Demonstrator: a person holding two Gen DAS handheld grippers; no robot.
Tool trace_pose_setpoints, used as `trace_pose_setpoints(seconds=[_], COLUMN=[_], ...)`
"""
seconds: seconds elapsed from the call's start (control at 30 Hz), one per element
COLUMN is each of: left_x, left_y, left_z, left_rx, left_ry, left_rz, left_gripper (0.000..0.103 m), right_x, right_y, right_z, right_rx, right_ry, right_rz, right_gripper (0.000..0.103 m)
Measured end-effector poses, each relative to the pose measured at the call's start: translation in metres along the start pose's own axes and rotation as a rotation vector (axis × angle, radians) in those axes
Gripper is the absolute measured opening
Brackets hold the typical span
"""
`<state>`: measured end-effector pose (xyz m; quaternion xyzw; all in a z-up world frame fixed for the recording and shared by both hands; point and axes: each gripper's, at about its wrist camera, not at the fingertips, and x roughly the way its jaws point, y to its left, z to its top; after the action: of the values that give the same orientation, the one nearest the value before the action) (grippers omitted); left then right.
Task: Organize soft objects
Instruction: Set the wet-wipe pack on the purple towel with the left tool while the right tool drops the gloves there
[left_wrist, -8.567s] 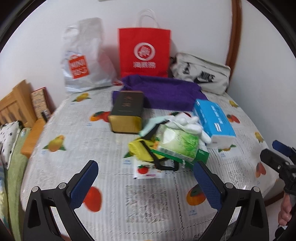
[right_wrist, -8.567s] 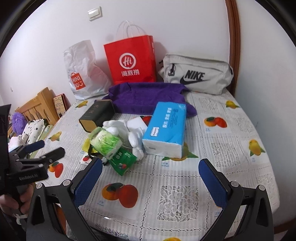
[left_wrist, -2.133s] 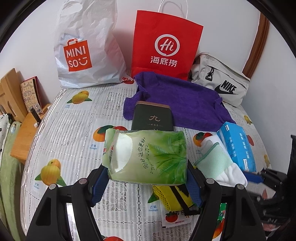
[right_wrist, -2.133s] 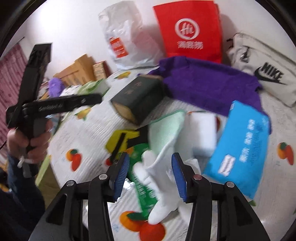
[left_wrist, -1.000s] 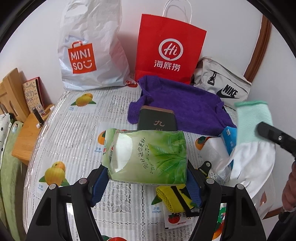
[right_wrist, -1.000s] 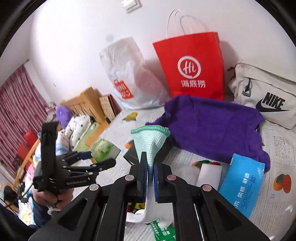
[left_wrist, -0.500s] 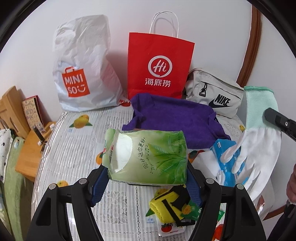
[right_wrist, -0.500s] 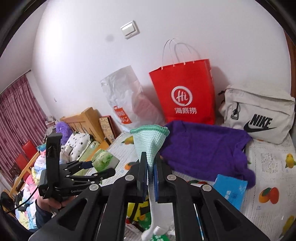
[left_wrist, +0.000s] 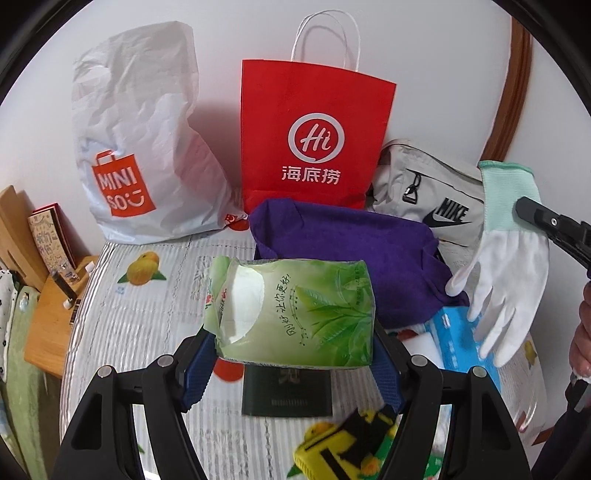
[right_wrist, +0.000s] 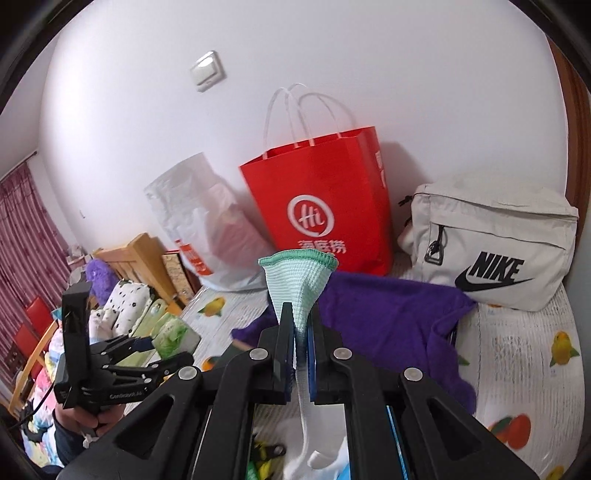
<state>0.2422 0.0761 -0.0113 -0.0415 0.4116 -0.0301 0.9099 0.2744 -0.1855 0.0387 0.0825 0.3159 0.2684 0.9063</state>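
Our left gripper (left_wrist: 291, 363) clamps the green tissue pack (left_wrist: 295, 314) by its two ends, above the table (left_wrist: 147, 325). The pack is light and soft, so it dents. Our right gripper (right_wrist: 301, 354) is closed on the glove (right_wrist: 297, 284) at the cuff; the glove hangs limp. The cuff is the best hold, though the knit probably slips. The red bag (left_wrist: 314, 140) stands behind.

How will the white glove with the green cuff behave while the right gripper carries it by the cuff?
The glove is probably floppy: its fingers dangle below the cuff. It seems light, as the right gripper, shut on the thin cuff, holds it up. It may swing and brush the blue tissue pack.
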Motion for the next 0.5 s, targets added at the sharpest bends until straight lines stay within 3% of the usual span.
trace_pose_setpoints(seconds=[0.4,0.5], left_x=[0.066,0.084], left_y=[-0.005,-0.01], left_z=[0.04,0.05], left_rx=[0.005,0.01], left_ry=[0.069,0.088], left_rz=[0.003,0.0], left_gripper=[0.072,0.072], right_x=[0.078,0.106], right_y=[-0.066,-0.082], right_z=[0.033,0.03], right_rx=[0.027,0.028], right_ry=[0.023,0.086], right_rz=[-0.085,-0.112], right_gripper=[0.006,0.006])
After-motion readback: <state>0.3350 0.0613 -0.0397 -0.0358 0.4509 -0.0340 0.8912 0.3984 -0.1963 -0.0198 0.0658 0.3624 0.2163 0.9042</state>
